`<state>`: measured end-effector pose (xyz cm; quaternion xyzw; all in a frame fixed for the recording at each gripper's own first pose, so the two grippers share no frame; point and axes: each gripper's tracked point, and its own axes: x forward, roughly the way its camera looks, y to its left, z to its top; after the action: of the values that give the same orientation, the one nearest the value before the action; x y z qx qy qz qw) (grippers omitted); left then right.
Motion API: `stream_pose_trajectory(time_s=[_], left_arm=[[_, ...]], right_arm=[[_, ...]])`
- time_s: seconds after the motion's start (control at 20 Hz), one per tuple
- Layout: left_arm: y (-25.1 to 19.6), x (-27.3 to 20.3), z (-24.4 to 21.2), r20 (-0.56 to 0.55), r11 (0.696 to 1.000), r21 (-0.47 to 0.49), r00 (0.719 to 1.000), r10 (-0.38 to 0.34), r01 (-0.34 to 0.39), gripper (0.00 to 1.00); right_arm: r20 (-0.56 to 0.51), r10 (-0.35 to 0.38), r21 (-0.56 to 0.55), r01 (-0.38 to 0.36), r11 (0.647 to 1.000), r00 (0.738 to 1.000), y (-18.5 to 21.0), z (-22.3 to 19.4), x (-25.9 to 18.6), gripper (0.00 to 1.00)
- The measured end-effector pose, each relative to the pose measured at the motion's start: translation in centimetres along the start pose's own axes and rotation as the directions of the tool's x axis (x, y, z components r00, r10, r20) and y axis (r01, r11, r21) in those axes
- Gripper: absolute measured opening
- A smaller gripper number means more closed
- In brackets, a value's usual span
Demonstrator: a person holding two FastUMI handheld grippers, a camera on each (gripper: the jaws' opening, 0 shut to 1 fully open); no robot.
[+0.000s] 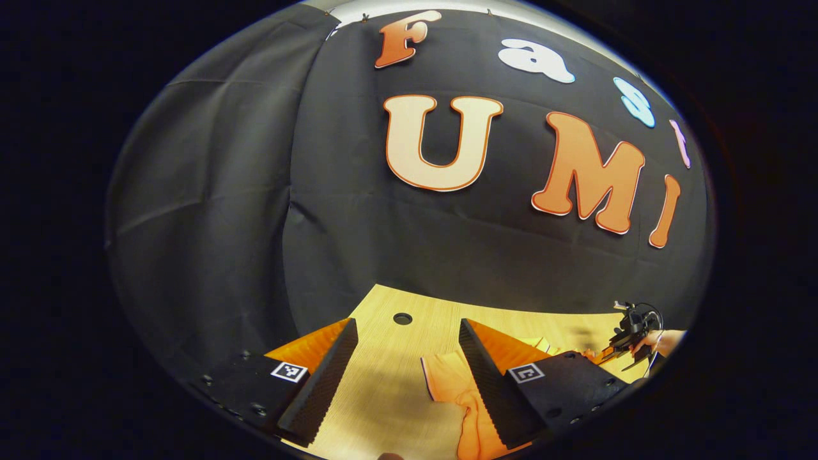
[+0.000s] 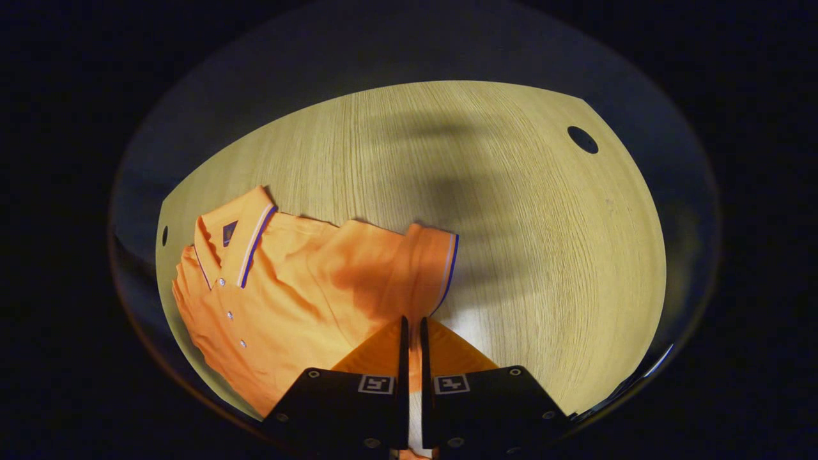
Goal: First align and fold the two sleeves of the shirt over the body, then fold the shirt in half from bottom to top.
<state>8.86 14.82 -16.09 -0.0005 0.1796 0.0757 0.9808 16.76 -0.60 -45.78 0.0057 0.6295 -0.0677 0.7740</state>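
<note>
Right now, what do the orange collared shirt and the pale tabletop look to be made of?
Orange polo shirt: soft matte knit fabric, probably cotton or a blend; it creases and drapes, with striped trim on the collar and sleeve cuff and small buttons.
Pale tabletop: wood or wood-look laminate; fine straight grain lines, smooth low-sheen surface, a round hole drilled through. Which one, the look leaves open.

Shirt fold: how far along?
Early. Done: nothing clearly; the orange shirt lies rumpled on the wooden table, collar and one trimmed sleeve showing. In hand: the right gripper has its fingers closed near the sleeve; whether cloth is pinched, I cannot tell. The left gripper is open over the table beside orange cloth. Left: both sleeve folds, then bottom-to-top fold.
</note>
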Motion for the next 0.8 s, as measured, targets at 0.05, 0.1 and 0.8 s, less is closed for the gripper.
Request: stream_pose_trajectory(time_s=[0.05,0.1,0.8], left_arm=[[0.0,-0.1,0.1,0.002,1.0,-0.004,1.0,-0.008,0.008,0.98],[-0.2,-0.2,0.0,0.003,1.0,-0.009,1.0,-0.016,0.016,1.0],[5.4,-1.8,1.3,0.049,0.998,-0.038,0.998,-0.048,0.05,0.98]], right_arm=[[0.013,-0.008,-0.011,0.008,1.0,1.0,0.1,0.1,-0.6,0.08],[0.027,-0.013,-0.026,0.014,1.0,1.0,0.4,0.3,-1.1,0.08],[0.137,-0.021,-0.173,0.045,0.984,0.99,10.5,0.6,-6.1,0.08]])
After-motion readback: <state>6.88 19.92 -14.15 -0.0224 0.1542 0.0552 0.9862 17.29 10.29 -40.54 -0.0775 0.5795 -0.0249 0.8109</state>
